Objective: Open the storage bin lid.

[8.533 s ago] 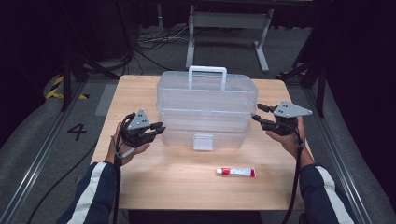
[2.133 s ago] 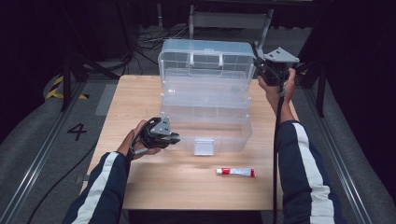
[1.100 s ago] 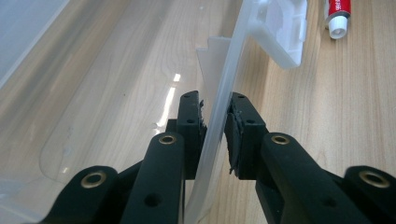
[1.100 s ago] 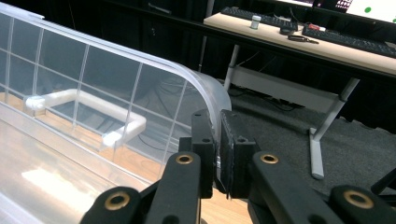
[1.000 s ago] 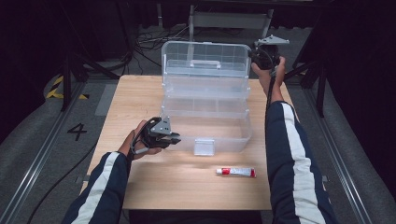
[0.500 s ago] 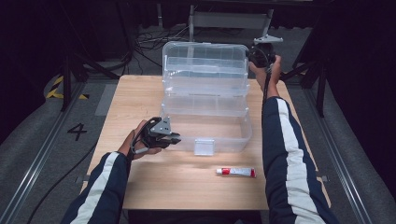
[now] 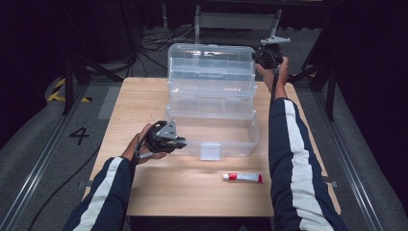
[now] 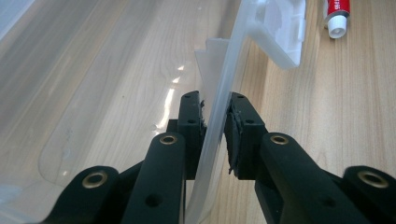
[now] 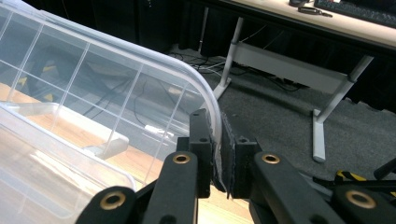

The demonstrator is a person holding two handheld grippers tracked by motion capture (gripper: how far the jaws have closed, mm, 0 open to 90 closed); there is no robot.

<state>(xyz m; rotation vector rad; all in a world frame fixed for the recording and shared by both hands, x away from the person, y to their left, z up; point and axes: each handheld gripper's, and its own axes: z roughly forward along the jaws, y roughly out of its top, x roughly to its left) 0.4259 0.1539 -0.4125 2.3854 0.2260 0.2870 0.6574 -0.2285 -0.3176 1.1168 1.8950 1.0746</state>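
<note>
A clear plastic box [image 7: 211, 130] stands on the wooden table [image 7: 144, 96] with its lid [image 7: 211, 65] swung up and back. My left gripper [image 7: 182, 143] is shut on the box's front wall [image 8: 219, 107] near the left corner, beside the white latch [image 8: 280, 32]. My right gripper [image 7: 257, 55] is shut on the raised lid's rim [image 9: 205, 100] at its upper right corner, high above the table's far edge. A red and white tube [image 7: 243, 177] lies on the table in front of the box, also seen as the tube [image 8: 337, 14] in the left gripper view.
Beyond the table stands a metal desk frame [image 9: 280, 60] on grey carpet, with cables on the floor [image 7: 159, 41]. A floor rail [image 7: 43, 159] runs along the left side. Bare table surface lies left and in front of the box.
The right gripper has swung the lid further back and slightly down. The left gripper has stayed clamped on the front wall.
</note>
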